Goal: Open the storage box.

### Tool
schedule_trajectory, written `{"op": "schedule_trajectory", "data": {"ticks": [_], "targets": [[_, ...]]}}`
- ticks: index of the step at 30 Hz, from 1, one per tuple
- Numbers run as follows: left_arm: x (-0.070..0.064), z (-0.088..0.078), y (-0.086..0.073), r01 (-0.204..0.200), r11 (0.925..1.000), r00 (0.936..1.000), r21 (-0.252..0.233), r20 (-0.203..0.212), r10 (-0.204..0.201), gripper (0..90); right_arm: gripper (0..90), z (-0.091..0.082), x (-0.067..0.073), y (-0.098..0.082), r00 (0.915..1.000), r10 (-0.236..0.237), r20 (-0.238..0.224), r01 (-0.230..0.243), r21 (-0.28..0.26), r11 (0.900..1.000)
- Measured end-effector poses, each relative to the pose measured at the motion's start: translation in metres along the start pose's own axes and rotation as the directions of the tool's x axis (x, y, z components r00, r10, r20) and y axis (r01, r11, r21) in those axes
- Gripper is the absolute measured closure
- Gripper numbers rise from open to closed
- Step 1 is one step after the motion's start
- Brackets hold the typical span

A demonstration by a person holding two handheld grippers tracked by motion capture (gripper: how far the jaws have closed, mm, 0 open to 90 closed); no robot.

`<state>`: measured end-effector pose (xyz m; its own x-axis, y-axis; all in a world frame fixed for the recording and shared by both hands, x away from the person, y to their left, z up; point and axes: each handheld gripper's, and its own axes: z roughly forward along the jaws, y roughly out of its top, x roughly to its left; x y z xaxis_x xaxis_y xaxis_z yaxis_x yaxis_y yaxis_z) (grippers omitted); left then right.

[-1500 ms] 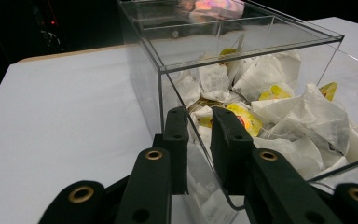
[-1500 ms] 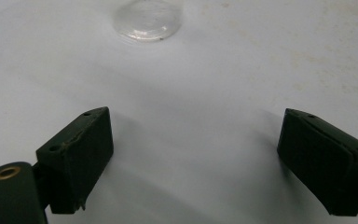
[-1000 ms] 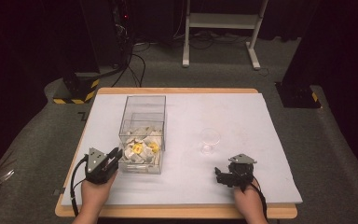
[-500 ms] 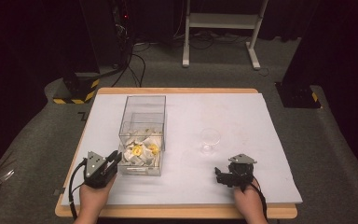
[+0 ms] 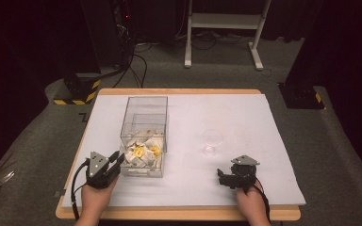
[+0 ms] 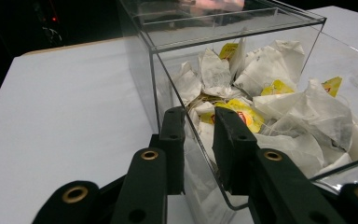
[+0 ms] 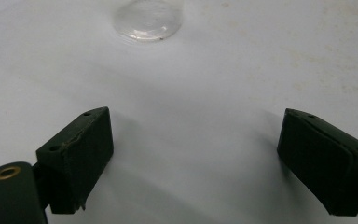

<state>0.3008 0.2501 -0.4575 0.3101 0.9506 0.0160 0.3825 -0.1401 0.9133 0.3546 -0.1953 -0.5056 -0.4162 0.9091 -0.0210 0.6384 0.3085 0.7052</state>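
Glossy clear plastic box [image 6: 242, 56] holds crinkled paper tea bags [image 6: 279, 116]; tabletop [image 5: 245, 122] matt white.

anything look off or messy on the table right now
Nothing is spilled or damaged. The tea bags lie in a jumbled heap, all inside the clear box, which stands square on the table. The left gripper straddles the box's near wall at a corner, while the right gripper rests open before the upright glass.

A white sheet [image 5: 245, 122] covers the wooden table [image 5: 179, 91], bare at its far right. Behind it, grey carpet [image 5: 217, 75] runs to a white frame's 2 feet [image 5: 221, 35]. Black cables [image 5: 136, 66] snake across the floor, and yellow-black striped bases [image 5: 78, 92] sit left and right.
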Motion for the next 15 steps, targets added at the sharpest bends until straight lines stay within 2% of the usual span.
{"op": "schedule_trajectory", "data": {"ticks": [4, 8, 15], "targets": [[0.0, -0.003, -0.003, 0.012, 0.9999, 0.9999, 0.009, 0.01, -0.012, 76.5, 10.5, 0.0, 0.0, 0.0, 1.0, 0.0, 0.0, 0.0, 0.0, 1.0], [-0.002, -0.006, -0.002, 0.006, 0.9997, 1.0, 0.022, 0.005, -0.007, 77.0, 10.5, 0.0, 0.0, 0.0, 1.0, -0.002, 0.0, 0.002, 0.0, 1.0], [-0.004, -0.015, -0.005, 0.0, 0.9996, 0.9997, 0.029, 0.023, -0.001, 76.3, 10.5, 0.0, 0.0, 0.0, 1.0, 0.0, 0.0, 0.0, 0.0, 1.0]]}}
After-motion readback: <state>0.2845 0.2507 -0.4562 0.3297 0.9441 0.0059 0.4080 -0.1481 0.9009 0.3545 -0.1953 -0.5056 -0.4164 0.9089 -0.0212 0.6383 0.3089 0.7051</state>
